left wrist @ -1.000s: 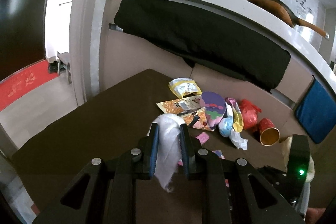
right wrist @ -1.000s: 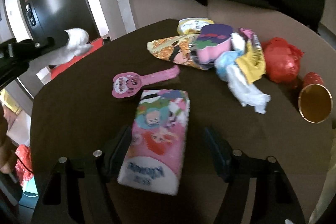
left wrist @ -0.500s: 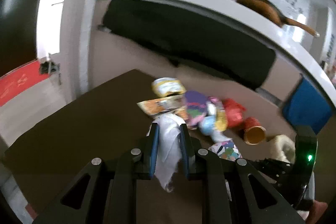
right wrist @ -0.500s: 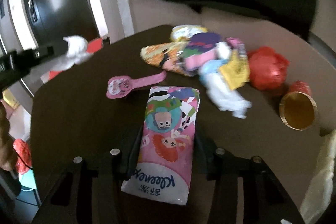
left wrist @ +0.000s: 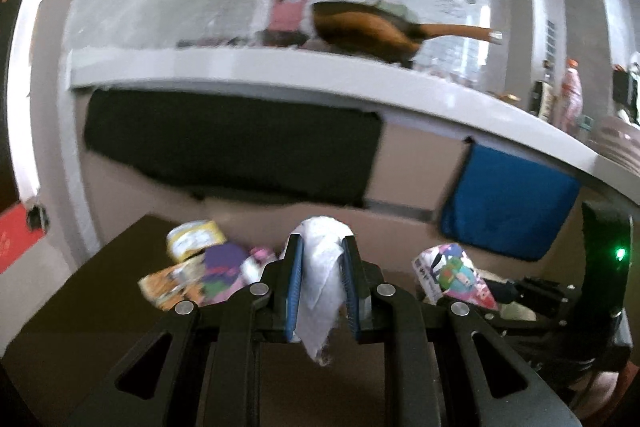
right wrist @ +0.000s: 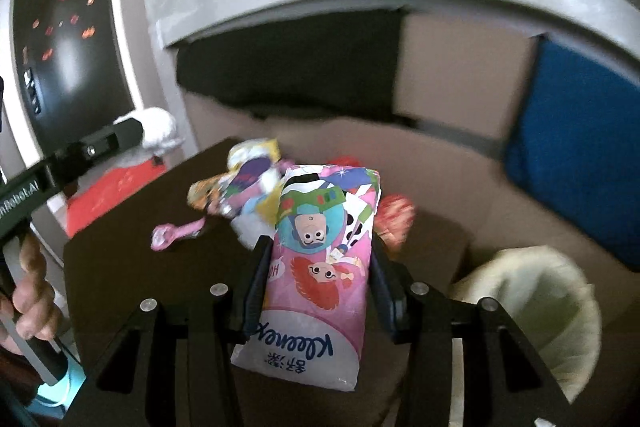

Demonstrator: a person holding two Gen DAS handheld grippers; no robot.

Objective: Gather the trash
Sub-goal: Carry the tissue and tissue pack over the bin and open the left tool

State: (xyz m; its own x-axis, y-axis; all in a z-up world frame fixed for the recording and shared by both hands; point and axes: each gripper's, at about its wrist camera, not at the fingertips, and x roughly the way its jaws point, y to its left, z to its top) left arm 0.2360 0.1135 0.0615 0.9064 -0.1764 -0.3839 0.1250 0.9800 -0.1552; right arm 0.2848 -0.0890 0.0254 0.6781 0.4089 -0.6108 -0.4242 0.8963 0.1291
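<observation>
My left gripper (left wrist: 322,247) is shut on a crumpled white tissue (left wrist: 320,279) and holds it above the dark brown table (left wrist: 80,307). My right gripper (right wrist: 320,247) is shut on a pink Kleenex tissue pack (right wrist: 320,267) with cartoon figures, lifted off the table. The pack also shows in the left wrist view (left wrist: 456,279). A pile of wrappers (right wrist: 240,191) lies at the table's far side, with a pink spoon-shaped piece (right wrist: 176,233) and red crumpled trash (right wrist: 394,223) beside it.
A cream-lined bin (right wrist: 532,307) stands at the right of the table. Behind are a beige bench with a black cushion (left wrist: 232,147) and a blue cushion (left wrist: 508,207). The left gripper with its tissue shows in the right wrist view (right wrist: 156,131).
My right gripper has closed on the Kleenex pack and lifted it off the table. Both grippers have risen and swung right; the bin has come into the right wrist view.
</observation>
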